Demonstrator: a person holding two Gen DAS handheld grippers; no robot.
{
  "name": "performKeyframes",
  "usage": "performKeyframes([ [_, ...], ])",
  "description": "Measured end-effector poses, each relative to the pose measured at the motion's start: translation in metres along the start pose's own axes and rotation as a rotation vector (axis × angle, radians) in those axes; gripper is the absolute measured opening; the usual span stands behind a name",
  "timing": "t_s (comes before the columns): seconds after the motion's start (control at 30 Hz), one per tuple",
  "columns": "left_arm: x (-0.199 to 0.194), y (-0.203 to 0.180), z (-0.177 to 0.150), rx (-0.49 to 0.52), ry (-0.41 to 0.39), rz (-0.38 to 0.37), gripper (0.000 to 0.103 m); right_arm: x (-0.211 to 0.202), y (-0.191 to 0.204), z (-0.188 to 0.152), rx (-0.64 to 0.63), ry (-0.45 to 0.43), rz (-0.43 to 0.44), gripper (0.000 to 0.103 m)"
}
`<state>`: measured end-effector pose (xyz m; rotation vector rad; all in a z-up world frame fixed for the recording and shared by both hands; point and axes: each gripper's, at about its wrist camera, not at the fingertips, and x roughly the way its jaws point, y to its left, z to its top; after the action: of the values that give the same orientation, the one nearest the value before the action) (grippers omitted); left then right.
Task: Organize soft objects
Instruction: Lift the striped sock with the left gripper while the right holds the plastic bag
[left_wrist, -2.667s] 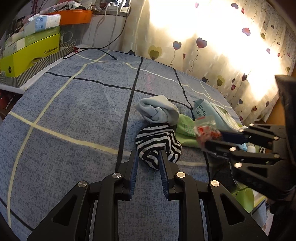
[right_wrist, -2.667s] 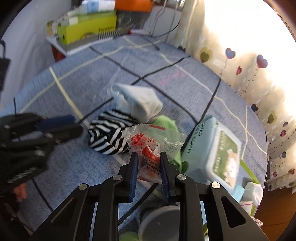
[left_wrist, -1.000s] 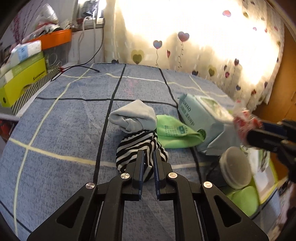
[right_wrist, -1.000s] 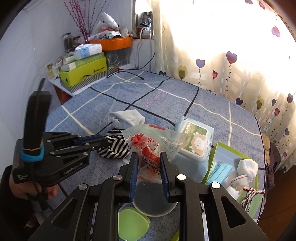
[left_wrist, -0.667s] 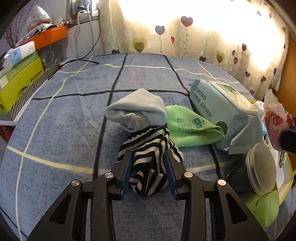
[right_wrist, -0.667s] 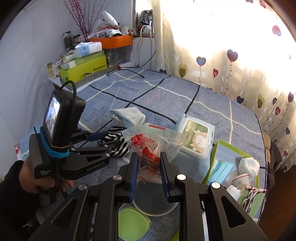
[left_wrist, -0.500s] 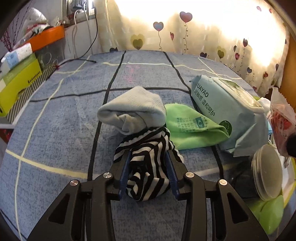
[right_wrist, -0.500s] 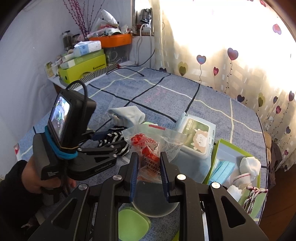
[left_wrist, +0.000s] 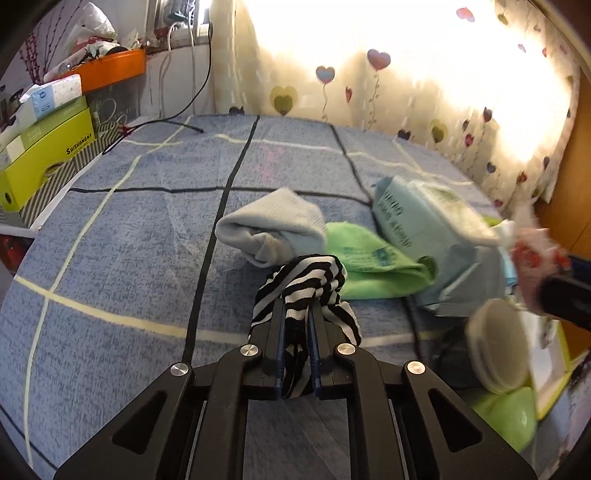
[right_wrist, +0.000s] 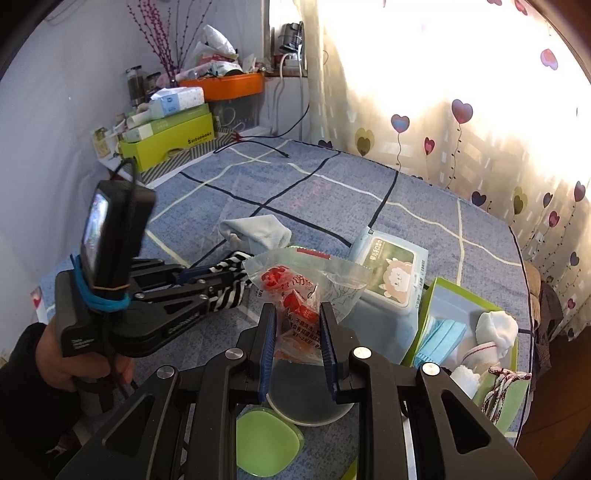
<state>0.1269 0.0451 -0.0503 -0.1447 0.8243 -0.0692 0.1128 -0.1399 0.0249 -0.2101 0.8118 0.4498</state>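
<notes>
- Left wrist view: my left tongs (left_wrist: 295, 321) are clamped on the striped sock (left_wrist: 306, 280), which bunches up between the two fingers and hangs over their tips, above the blue checked worktop (left_wrist: 122, 243).
- Just beyond the striped sock lies one rolled grey sock (left_wrist: 271, 227), touching it or nearly so; I cannot tell which.
- To the right of the striped sock sit one green cloth (left_wrist: 369, 264) and, past that, one wipes pack (left_wrist: 424, 229) resting against the cloth.
- Left of the striped sock the worktop is bare cloth right out to its edge, the widest room for moving; to the right things crowd up to the rim.
- The right tongs show here only as a blurred dark shape at the right border.
- Right wrist view: my right tongs (right_wrist: 297, 332) are clamped on one clear snack bag (right_wrist: 303, 291) with red print, held above a round lid (right_wrist: 306, 398).
- This view alone shows the green tray (right_wrist: 476, 295) right of the wipes pack, holding blue masks (right_wrist: 439, 339) and white bundles, close to the worktop's right edge.
- It also shows my left hand (right_wrist: 66, 365) gripping the left tool, striped sock in its tips.
</notes>
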Motion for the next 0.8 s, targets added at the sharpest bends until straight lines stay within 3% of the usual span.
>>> performKeyframes([
  [0.3, -0.045, -0.009, 0.003, -0.022, -0.082, -0.031, 0.011, -0.011, 0.000, -0.003, 0.016, -0.032, 0.007, 0.022],
  [0.8, -0.081, -0.025, 0.008, -0.030, -0.142, -0.034, 0.011, -0.035, 0.003, -0.008, 0.030, -0.091, 0.019, 0.022],
])
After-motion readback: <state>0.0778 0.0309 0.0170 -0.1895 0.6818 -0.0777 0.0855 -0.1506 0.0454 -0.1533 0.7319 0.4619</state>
